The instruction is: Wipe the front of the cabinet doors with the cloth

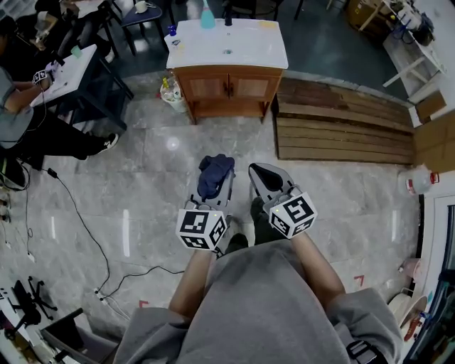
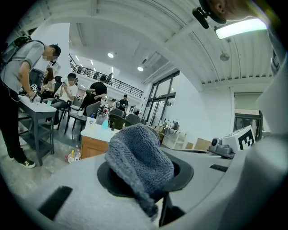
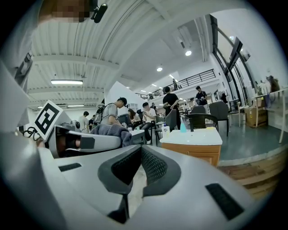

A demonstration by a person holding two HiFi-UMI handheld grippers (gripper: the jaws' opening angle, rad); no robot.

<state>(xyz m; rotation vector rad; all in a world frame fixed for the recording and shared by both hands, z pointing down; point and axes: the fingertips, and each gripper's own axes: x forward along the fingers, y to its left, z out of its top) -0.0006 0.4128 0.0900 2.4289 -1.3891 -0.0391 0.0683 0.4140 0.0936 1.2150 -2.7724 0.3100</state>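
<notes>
left claw: clenched on the cloth, held low over the floor in front of the person's body; its marker cube faces up toward the head view
cloth: dark blue-grey, fuzzy, bunched into a mound between the left claw's jaws, with a tail hanging down into the gap behind the pads; it touches nothing but the claw
right claw: just beside the left one, at about the same height; its pads meet at the tips and nothing is between them, with floor showing through the slit lower down
cabinet: low, brown wood, standing on the floor well apart from both claws, straight ahead of them
cabinet doors: two, side by side, shut, with small knobs at the middle seam; neither claw and no part of the cloth is near them
tabletop: white, lying on the cabinet, with a drain at its middle
teal bottle: upright at the back edge of the tabletop, left of centre
small bottle: blue-capped, at the tabletop's left corner
wooden planks: a low platform on the floor, just beside the cabinet's right side
floor: grey polished tiles; a black cable trails across it at the left
seated person: at the far left, by a white table, well apart from the cabinet
</notes>
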